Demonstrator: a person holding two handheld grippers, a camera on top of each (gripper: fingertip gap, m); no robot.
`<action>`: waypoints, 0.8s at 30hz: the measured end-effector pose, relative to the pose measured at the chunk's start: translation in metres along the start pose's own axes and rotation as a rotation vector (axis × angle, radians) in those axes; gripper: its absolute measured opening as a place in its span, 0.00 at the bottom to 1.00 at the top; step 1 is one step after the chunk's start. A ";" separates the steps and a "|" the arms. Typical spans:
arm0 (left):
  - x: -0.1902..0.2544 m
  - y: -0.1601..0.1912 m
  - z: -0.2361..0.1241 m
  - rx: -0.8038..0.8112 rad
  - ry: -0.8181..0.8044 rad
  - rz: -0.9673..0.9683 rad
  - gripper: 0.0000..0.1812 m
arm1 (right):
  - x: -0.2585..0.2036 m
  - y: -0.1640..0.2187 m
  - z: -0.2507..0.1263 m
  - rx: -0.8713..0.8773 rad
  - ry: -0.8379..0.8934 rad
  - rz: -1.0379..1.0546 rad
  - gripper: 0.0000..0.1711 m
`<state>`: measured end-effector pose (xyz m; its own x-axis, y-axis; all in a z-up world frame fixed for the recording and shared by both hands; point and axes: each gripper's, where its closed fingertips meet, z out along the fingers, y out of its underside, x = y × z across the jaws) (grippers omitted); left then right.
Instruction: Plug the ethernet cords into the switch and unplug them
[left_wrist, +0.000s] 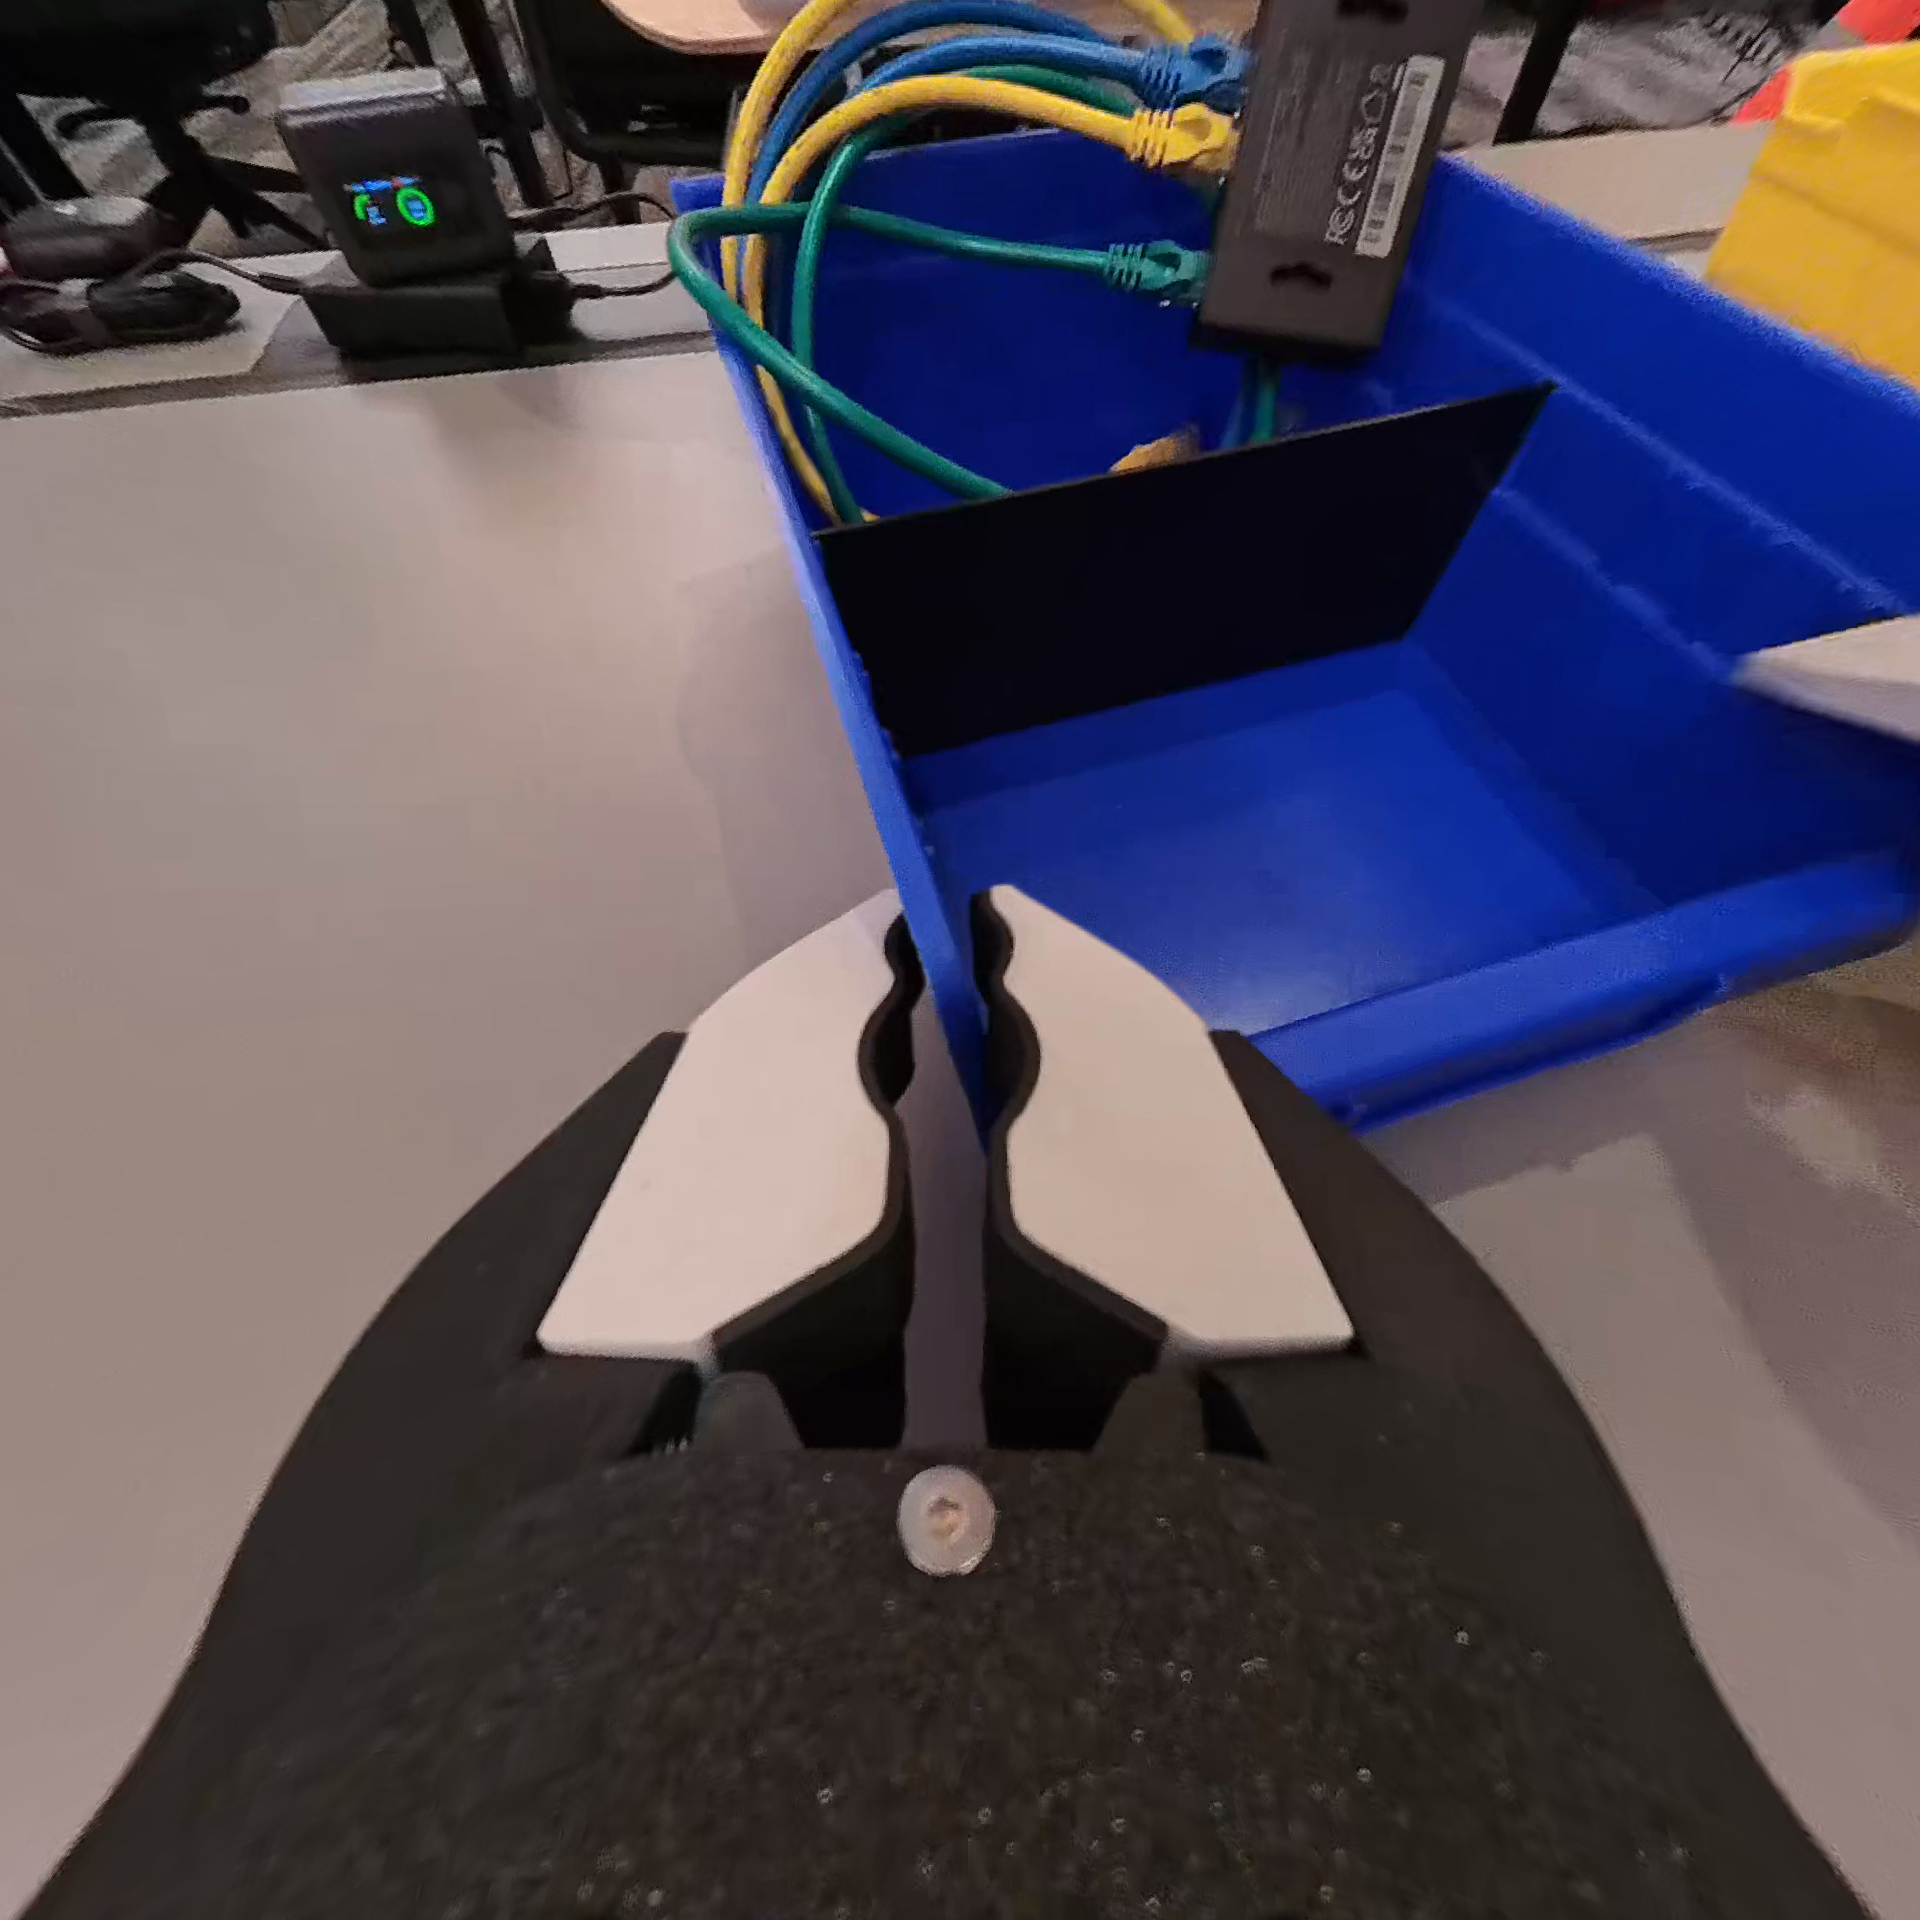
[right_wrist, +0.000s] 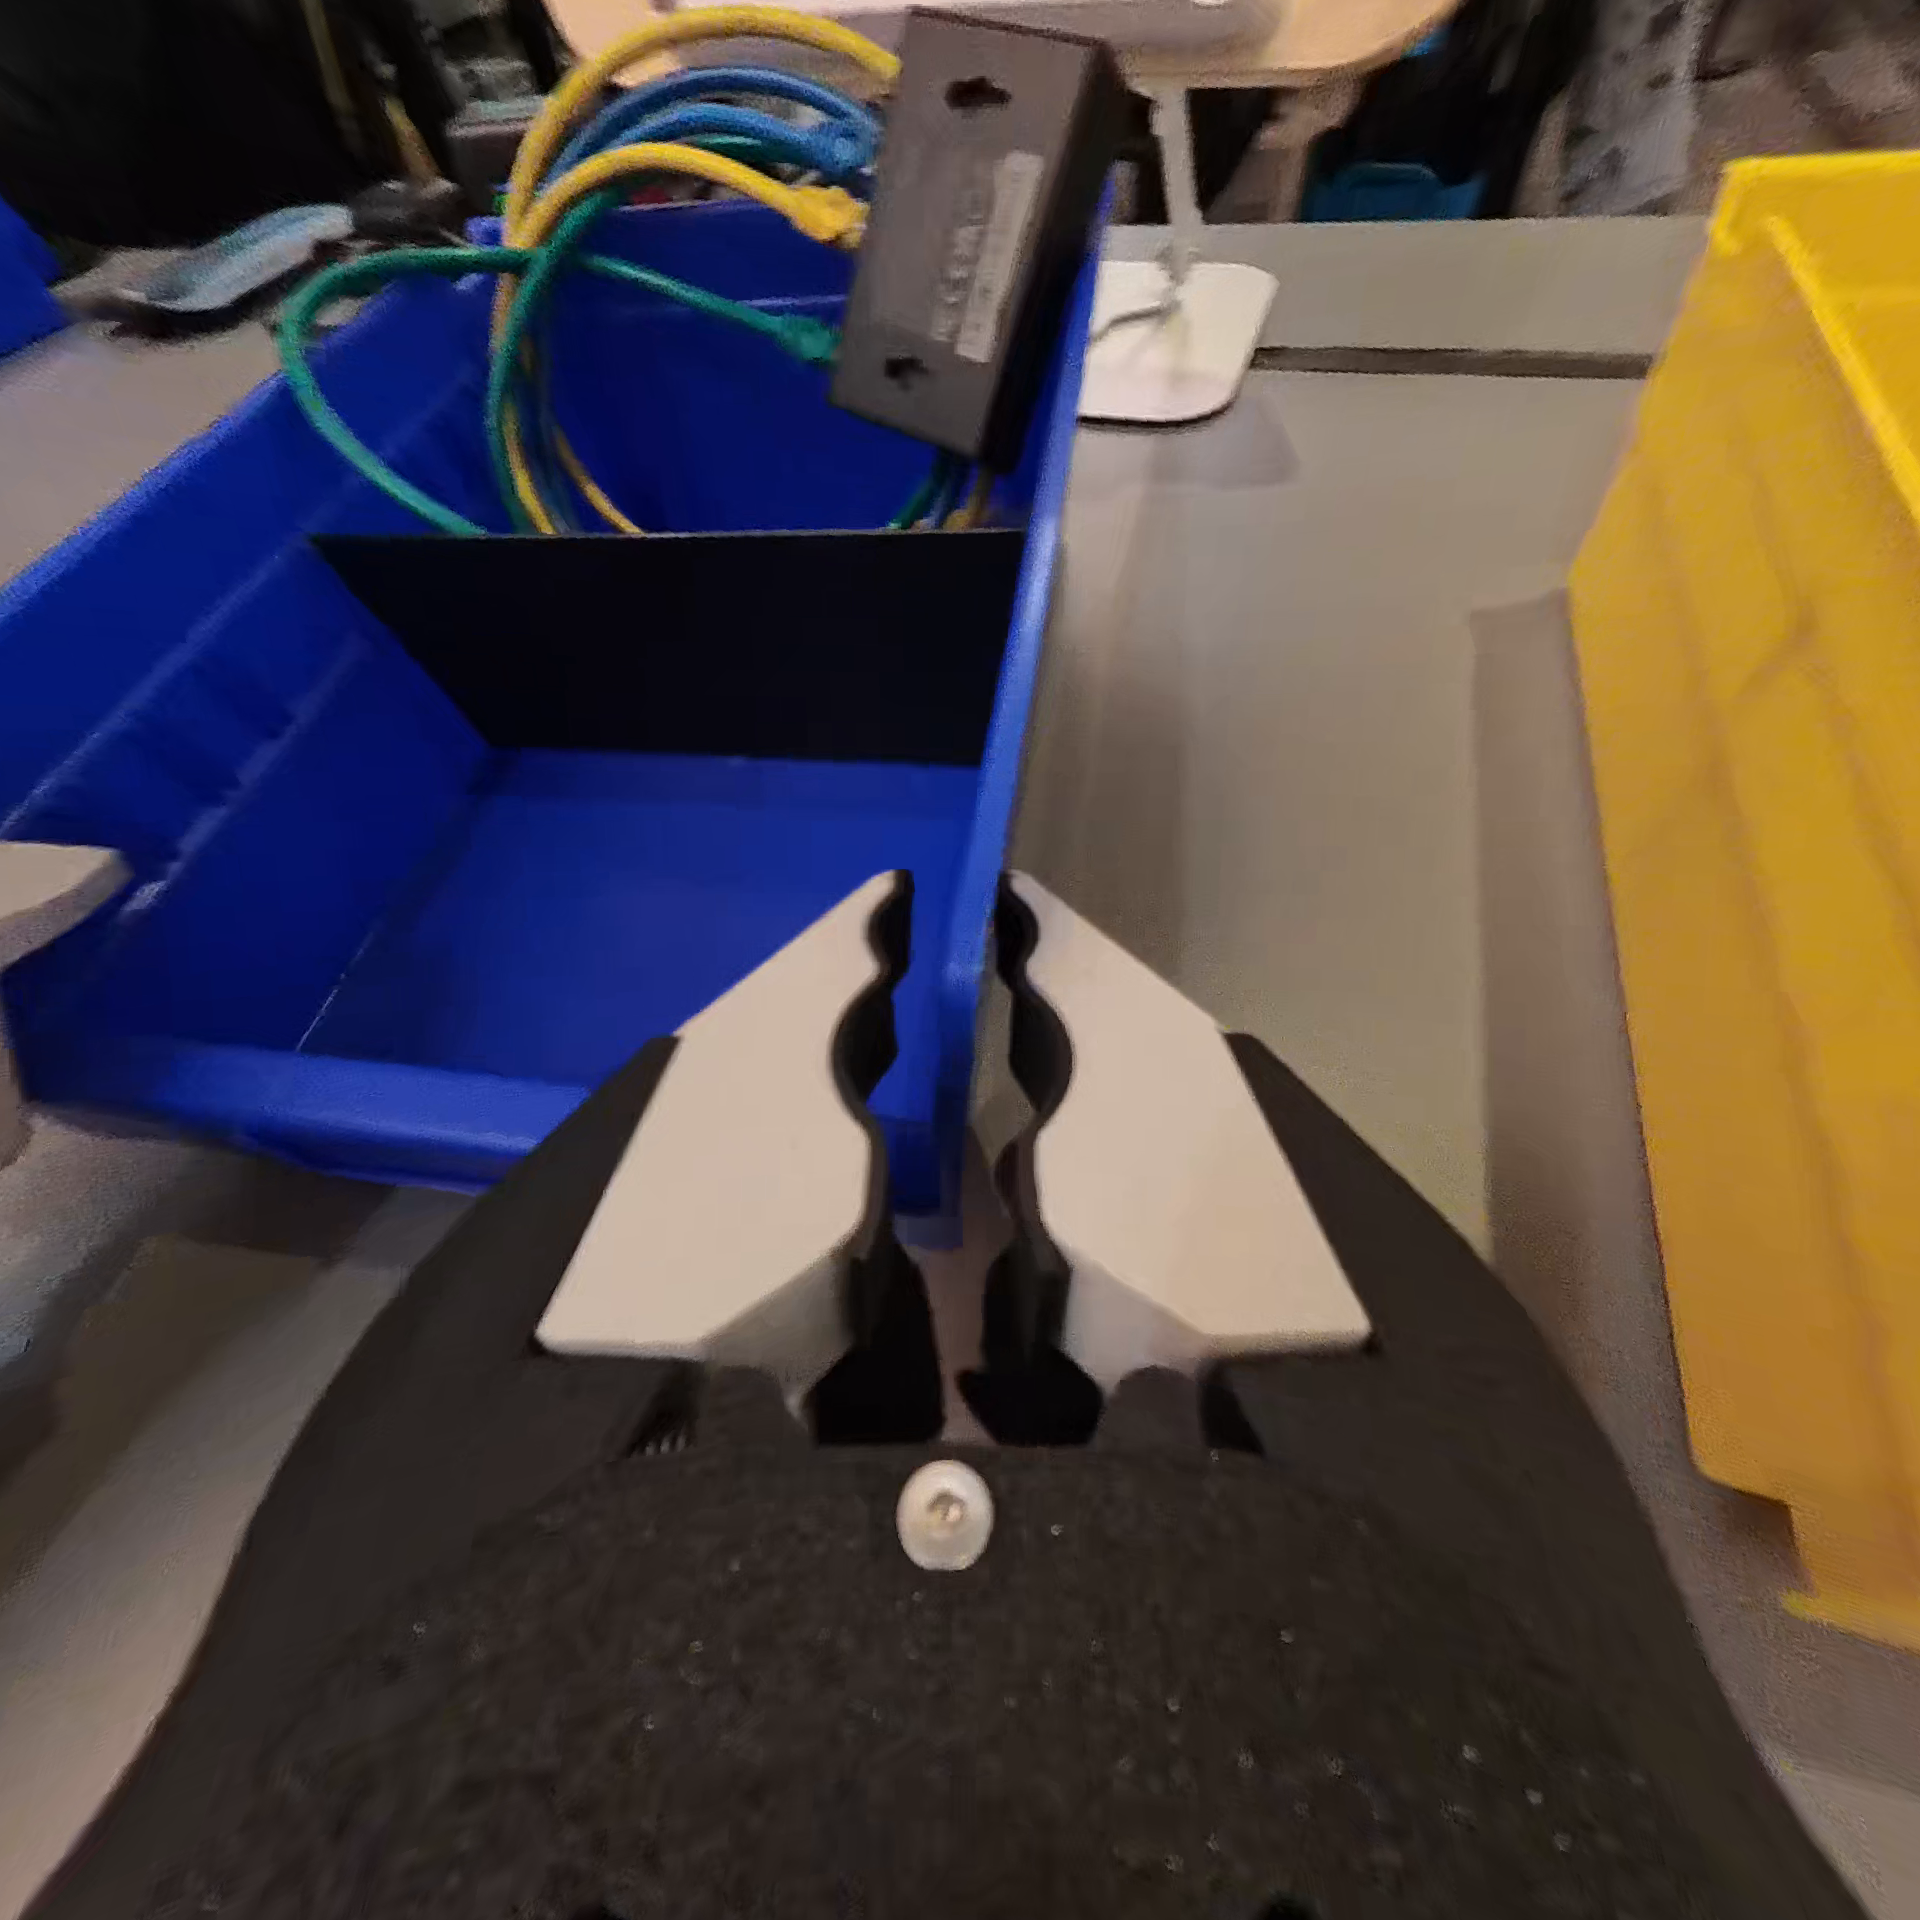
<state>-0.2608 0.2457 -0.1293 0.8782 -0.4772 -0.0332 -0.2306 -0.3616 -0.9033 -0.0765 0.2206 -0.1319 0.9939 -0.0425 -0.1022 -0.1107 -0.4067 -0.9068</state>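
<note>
A black switch (left_wrist: 1320, 197) leans against the right wall of a blue bin (left_wrist: 1662, 436), above its far compartment. Yellow (left_wrist: 935, 104), blue (left_wrist: 935, 52) and green cords (left_wrist: 935, 234) are plugged into its left side and loop down into that compartment. My left gripper (left_wrist: 940, 914) is shut on the bin's left wall near the front corner. My right gripper (right_wrist: 956, 894) is shut on the bin's right wall (right_wrist: 1023, 675) near the front. The switch (right_wrist: 966, 239) and cords (right_wrist: 416, 281) also show in the right wrist view.
A black divider (left_wrist: 1143, 592) splits the bin; the near compartment holds nothing. A yellow bin (right_wrist: 1766, 831) stands to the right on the grey table. A dark device with a lit screen (left_wrist: 395, 187) sits at the far left. A white stand base (right_wrist: 1174, 332) lies behind. My right fingertips sit around 20 cm from my left ones. To reach the switch (right_wrist: 966, 239) in a straight line is about 15 cm for my right fingers, about 25 cm for my left.
</note>
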 end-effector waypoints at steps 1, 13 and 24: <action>-0.004 0.000 0.000 -0.015 -0.019 0.015 0.04 | 0.003 -0.001 -0.002 -0.009 0.043 -0.015 0.03; -0.167 -0.030 -0.034 0.113 -0.049 0.070 0.02 | -0.158 -0.038 0.001 0.190 0.209 -0.044 0.03; -0.300 0.015 -0.014 -0.034 -0.116 -0.035 0.02 | -0.273 -0.015 0.089 0.066 0.116 -0.080 0.03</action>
<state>-0.5338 0.3723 -0.1271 0.9278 -0.3693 -0.0530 -0.2116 -0.4039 -0.8900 -0.3461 0.3195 -0.1266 0.9928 -0.1190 0.0163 -0.0269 -0.3523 -0.9355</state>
